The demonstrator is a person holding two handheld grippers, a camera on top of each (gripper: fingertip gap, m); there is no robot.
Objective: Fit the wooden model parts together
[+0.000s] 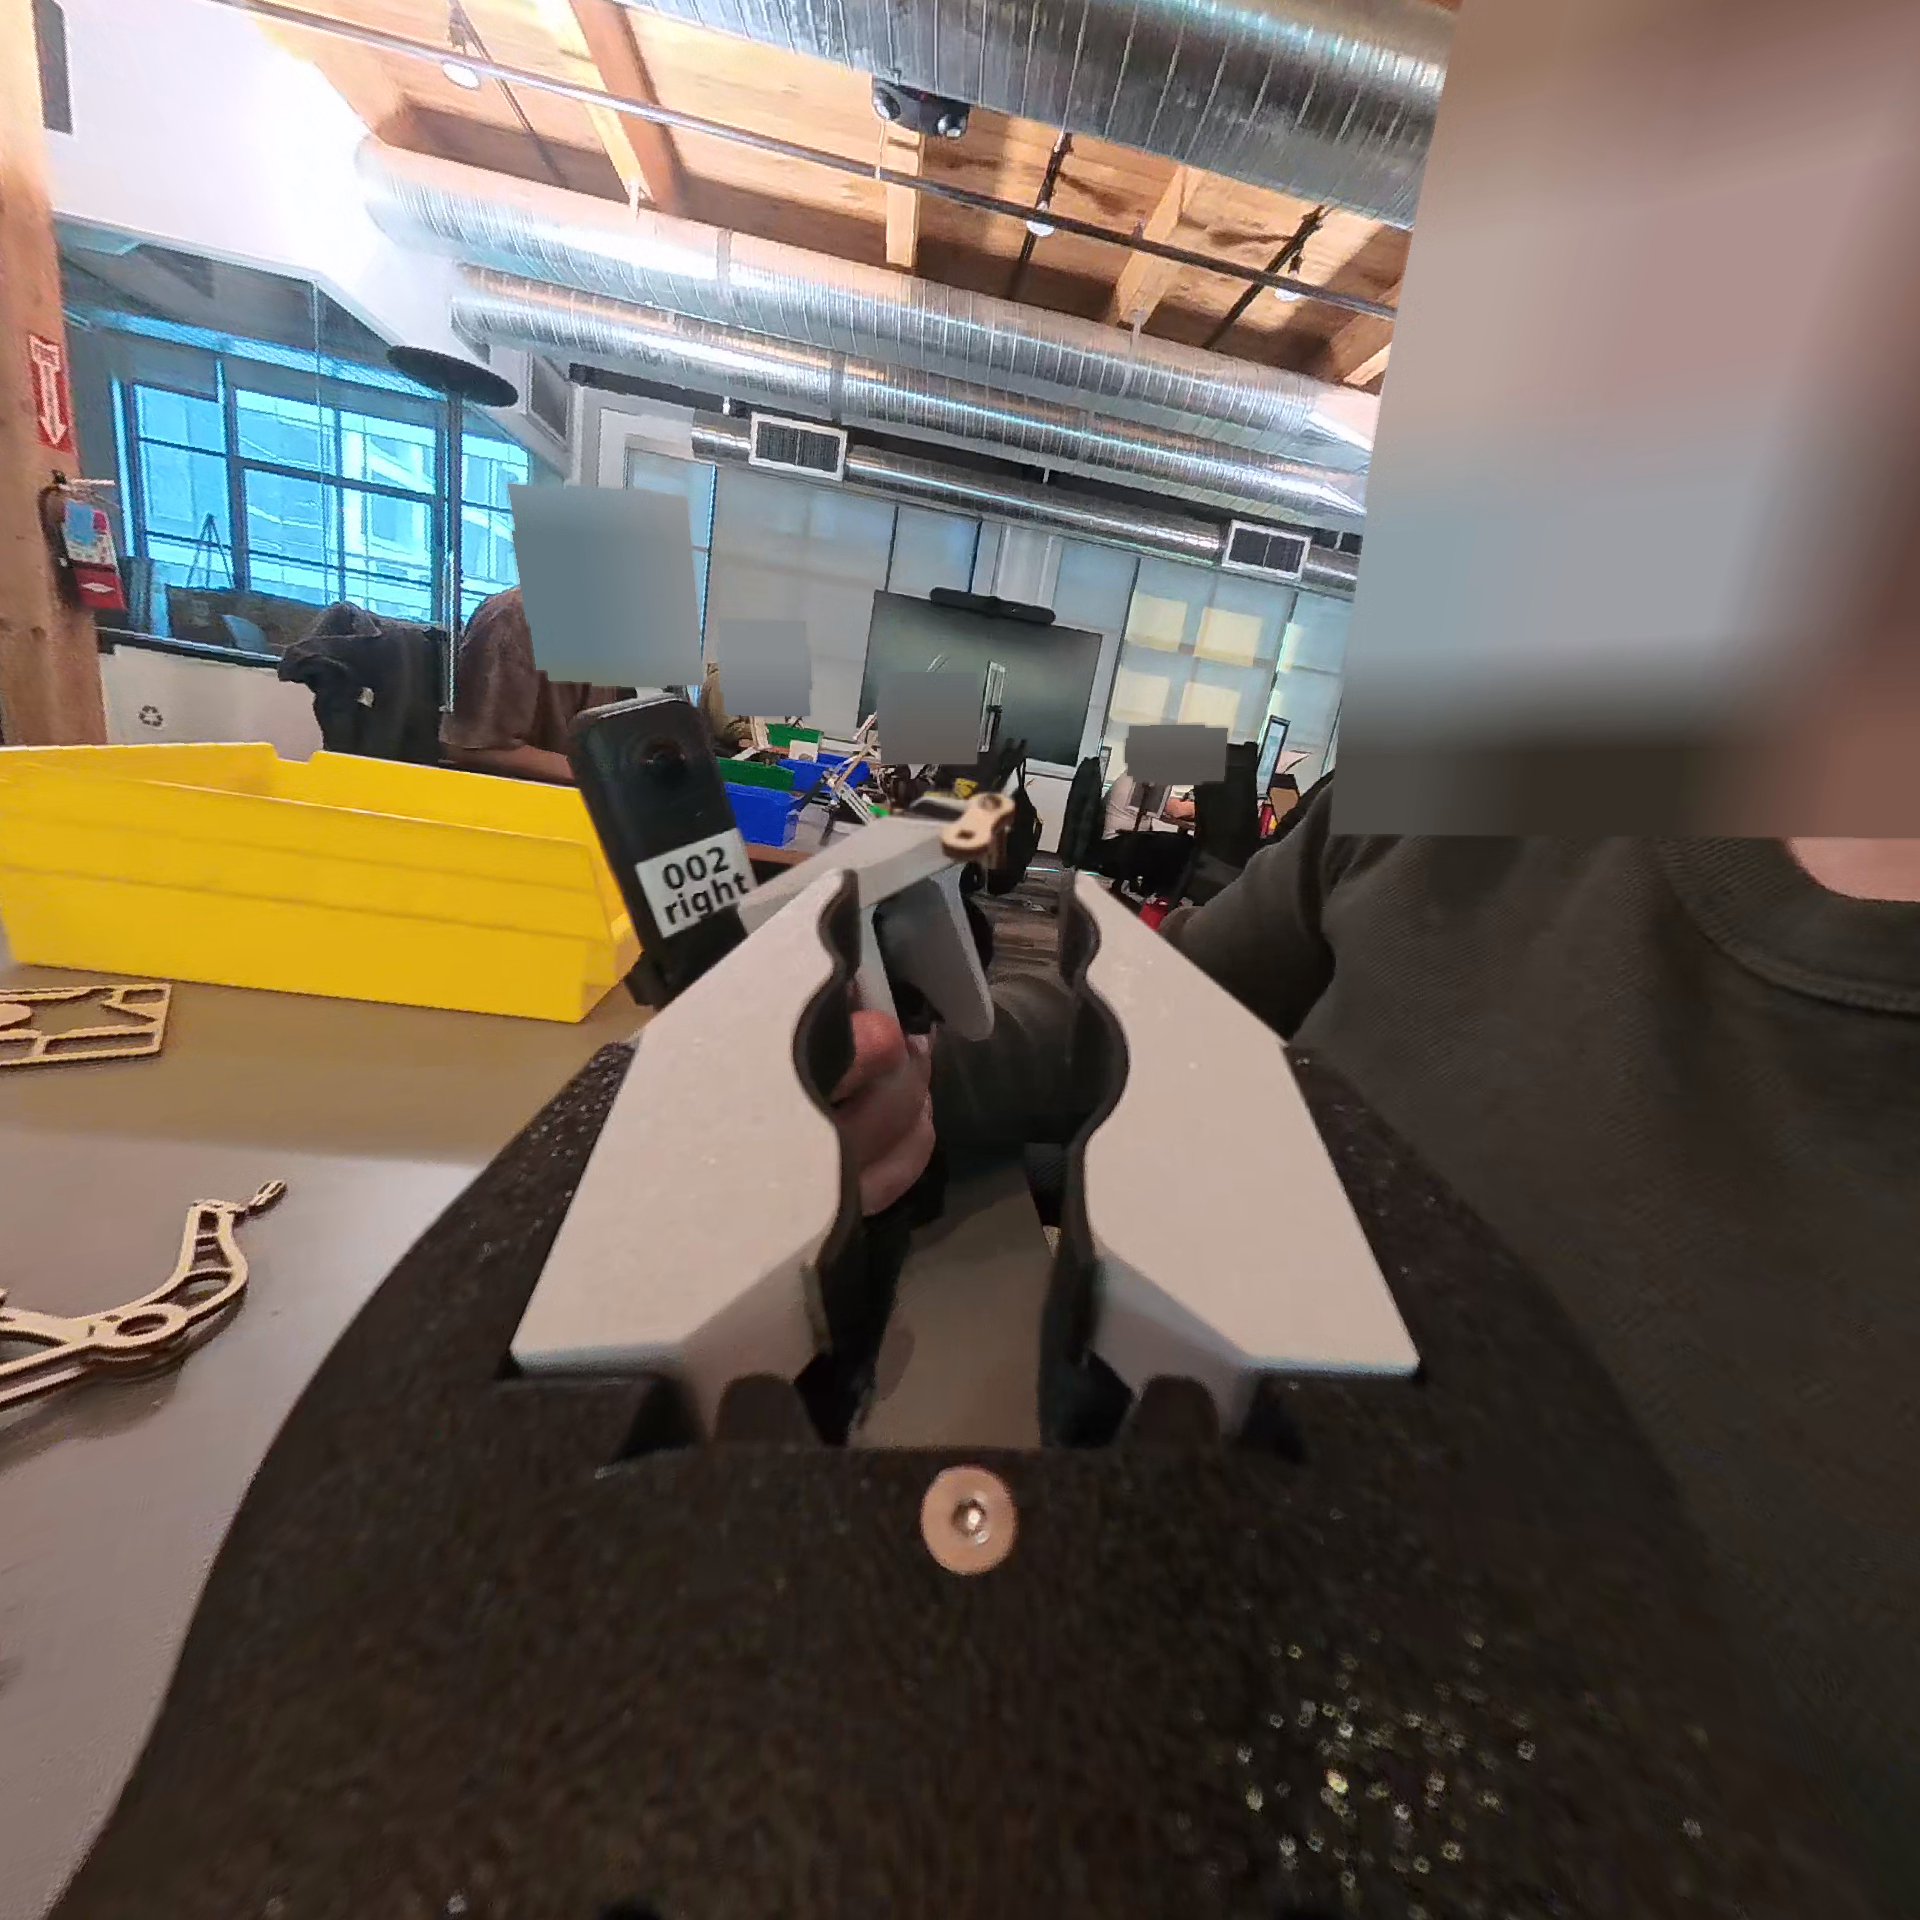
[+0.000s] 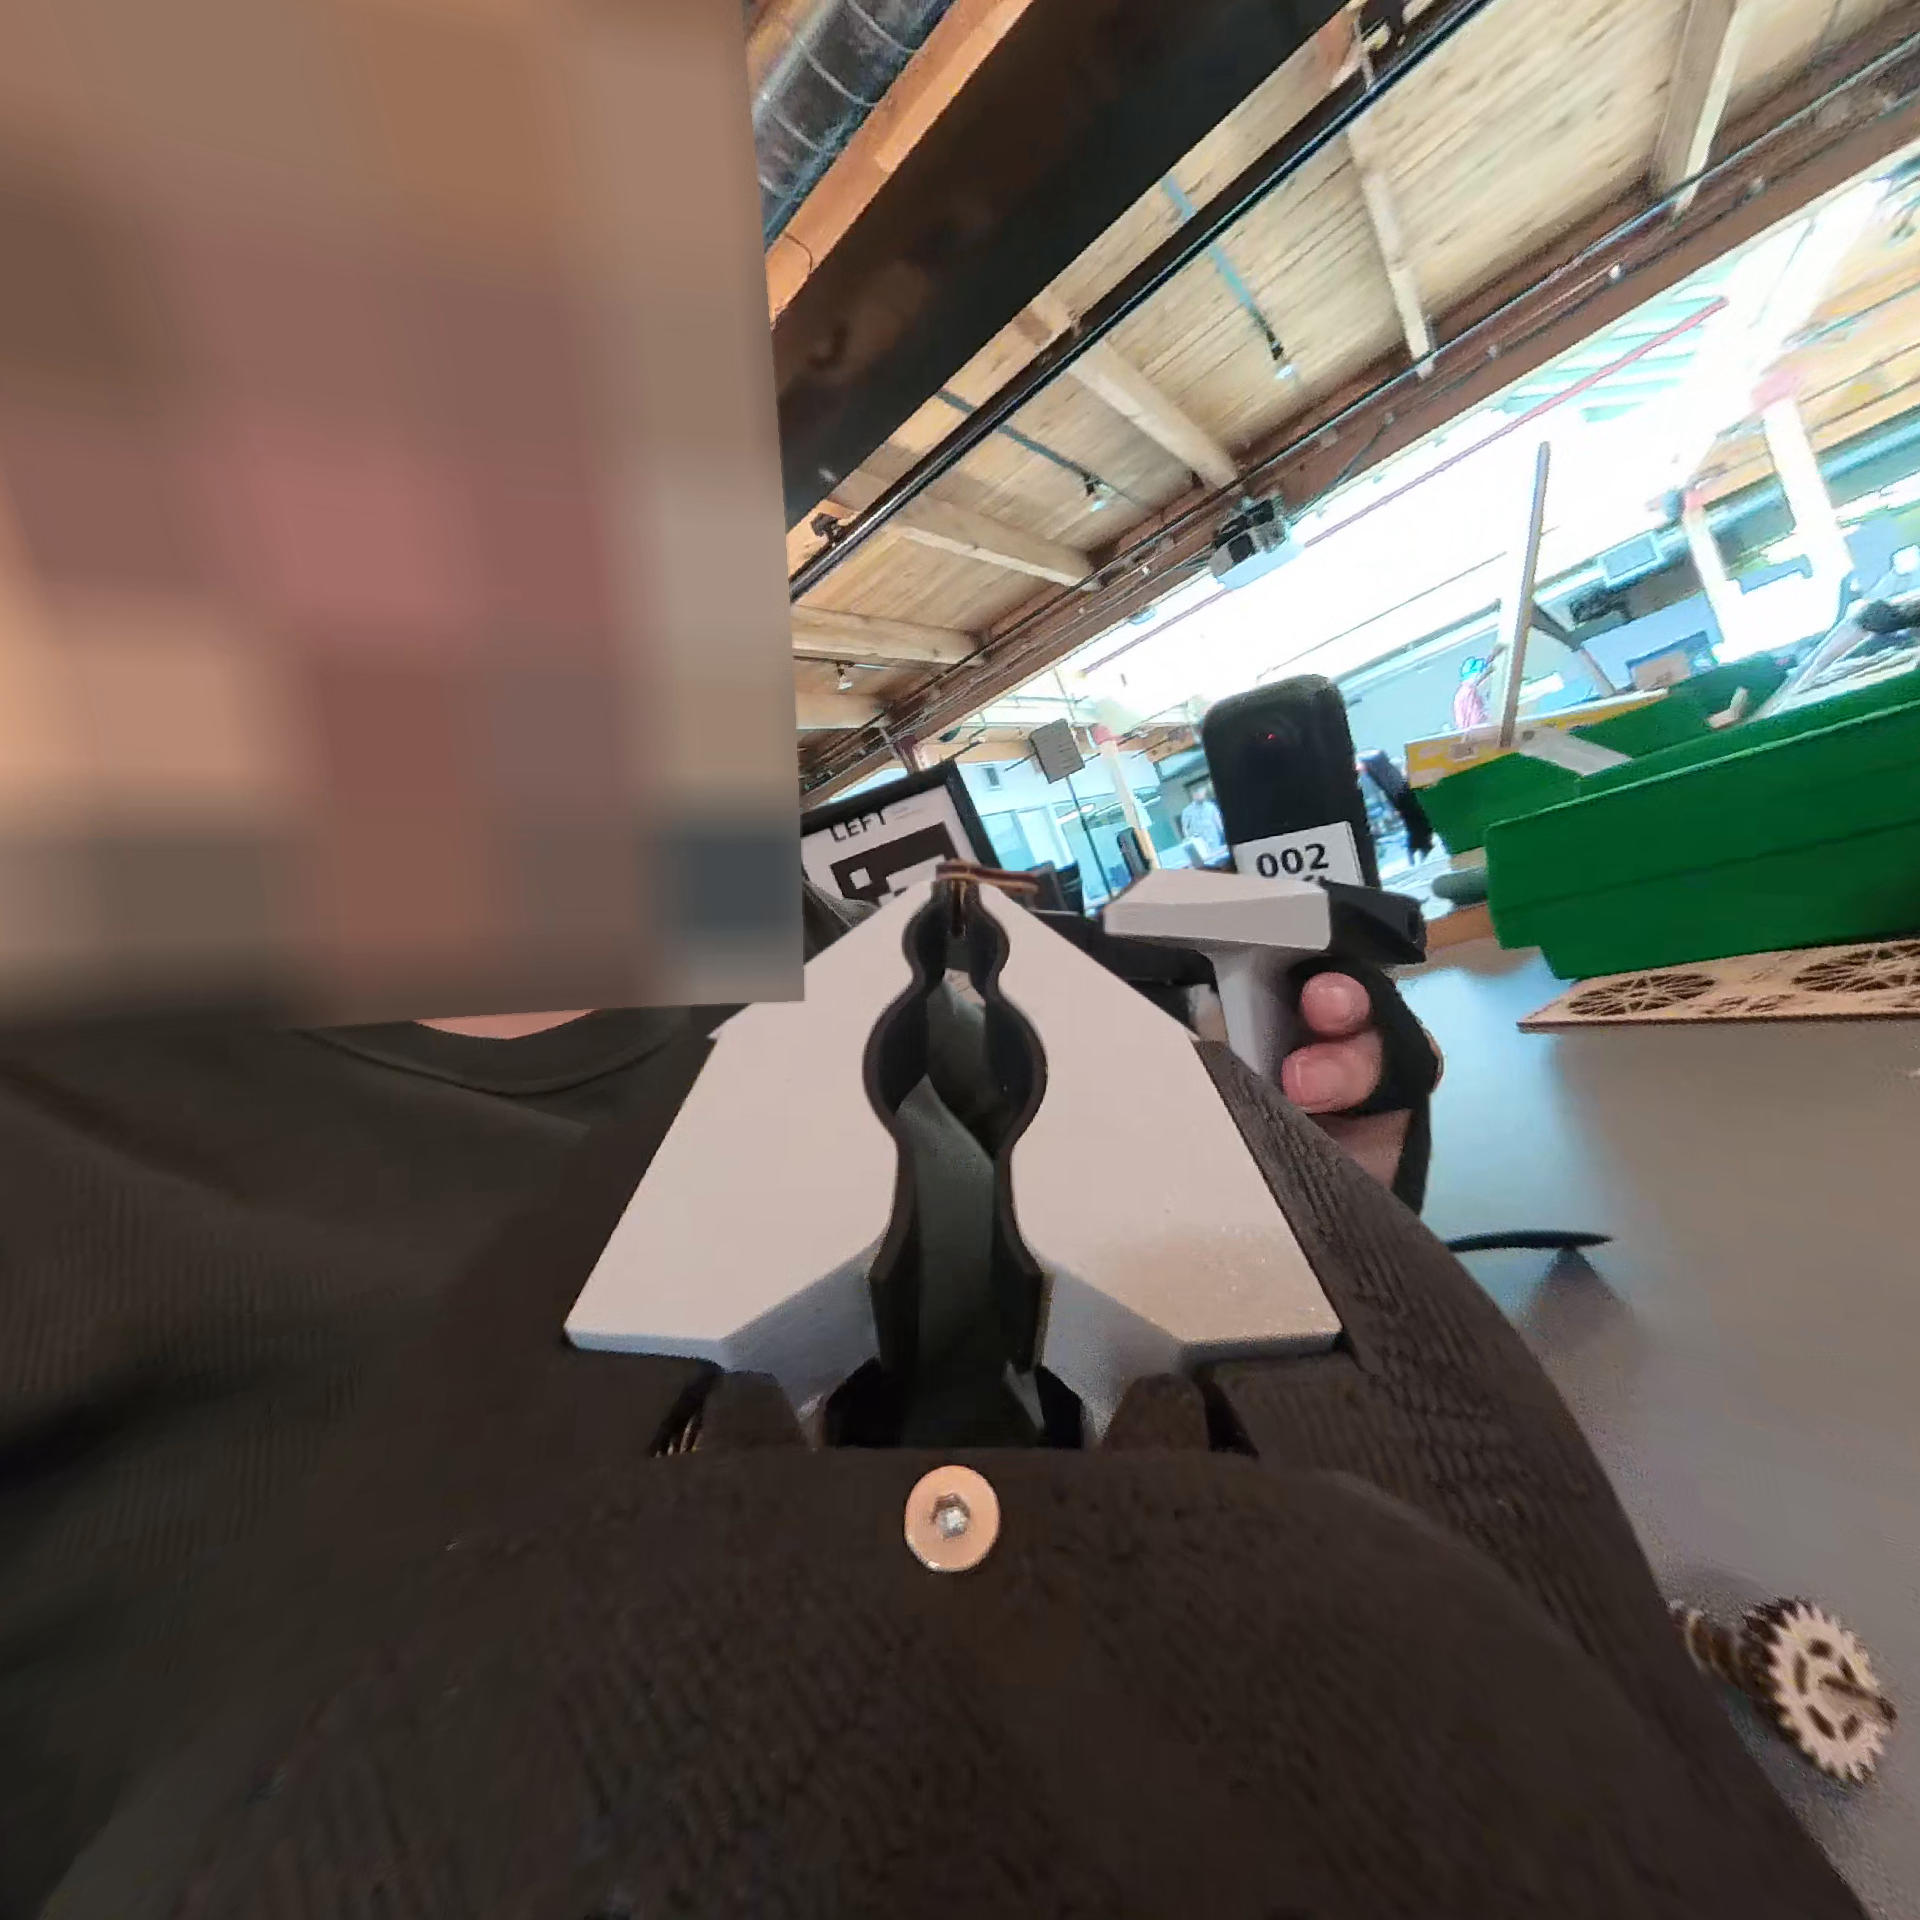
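Wooden link piece (image 1: 977,828) pinched between right hand-held gripper (image 2: 971,896) fingertips; left hand-held gripper (image 1: 961,894) spread wide, empty.

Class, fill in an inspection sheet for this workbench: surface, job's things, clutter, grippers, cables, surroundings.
Surface: grey-brown table, mostly bare.
Job's things: small flat wooden link piece pinched at the right gripper's tips; curved openwork wooden frame piece and cut-out wooden sheet on the table; wooden gear wheel; patterned wooden sheet.
Clutter: yellow plastic bin; green plastic bins.
Grippers: left gripper open, holding nothing; right gripper shut on the link piece.
Cables: thin black cable on the table.
Surroundings: open workshop, wooden ceiling, silver ducts, people seated far off.
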